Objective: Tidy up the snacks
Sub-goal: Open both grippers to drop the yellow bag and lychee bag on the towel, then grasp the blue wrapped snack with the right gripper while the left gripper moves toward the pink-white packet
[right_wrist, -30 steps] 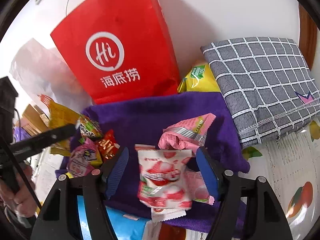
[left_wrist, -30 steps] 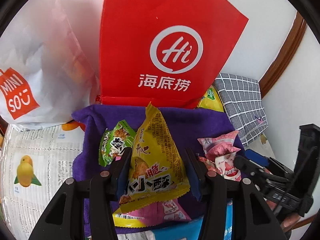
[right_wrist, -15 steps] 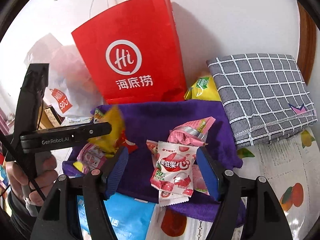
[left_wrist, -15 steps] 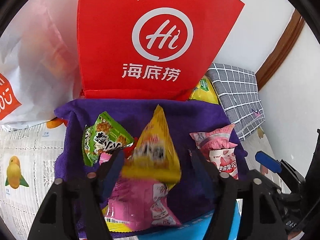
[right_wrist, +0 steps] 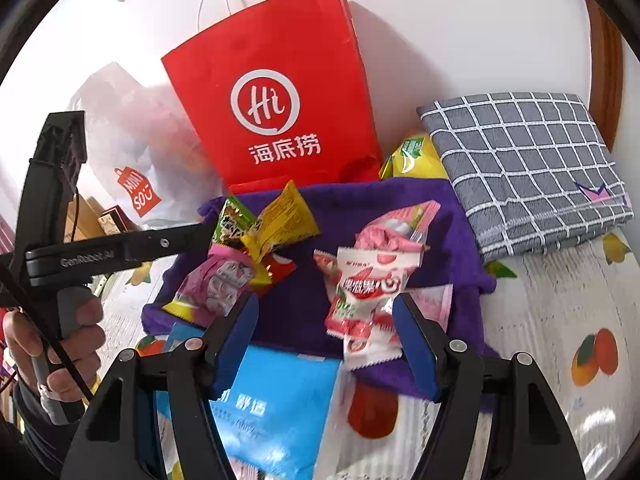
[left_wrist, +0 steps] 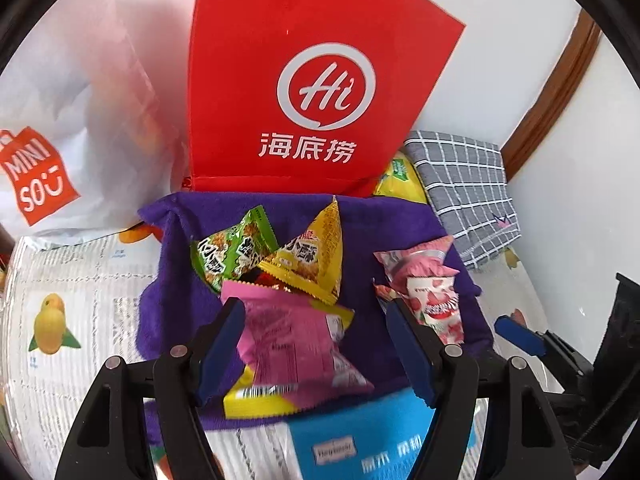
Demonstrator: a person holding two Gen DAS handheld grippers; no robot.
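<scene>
I hold my left claw [left_wrist: 316, 344] low over the near edge of the purple towel [left_wrist: 400, 216], its two blue-padded fingers [left_wrist: 218, 344] spread wide with nothing between them but air; a pink snack packet [left_wrist: 296, 344] lies on the towel below the gap, not pinched. Just beyond it, a yellow triangular packet [left_wrist: 316, 256] leans on a green packet [left_wrist: 228, 254], the three making one heap on the towel's left half. From my right camera I see my left hand [right_wrist: 60, 332] wrapped round the grip, the tool reaching in level from the left so its tip sits over that heap.

My right claw [right_wrist: 324, 340] is likewise wide open and empty, hanging above the towel's near edge. A white-and-red strawberry packet [right_wrist: 368, 280] lies on the towel close to its right finger, on top of other pink packets [right_wrist: 392, 232]; whether the pad touches it I cannot tell. These sit on the towel's right half, apart from the left heap.

A blue box [right_wrist: 276, 396] lies at the towel's near edge under both claws. Behind the towel stands a red paper bag [right_wrist: 276, 100] against the wall, a white plastic bag [left_wrist: 72, 120] to its left, and a grey checked cloth [right_wrist: 532, 160] folded at the far right corner, with a yellow bag [right_wrist: 414, 156] tucked between it and the red bag.
</scene>
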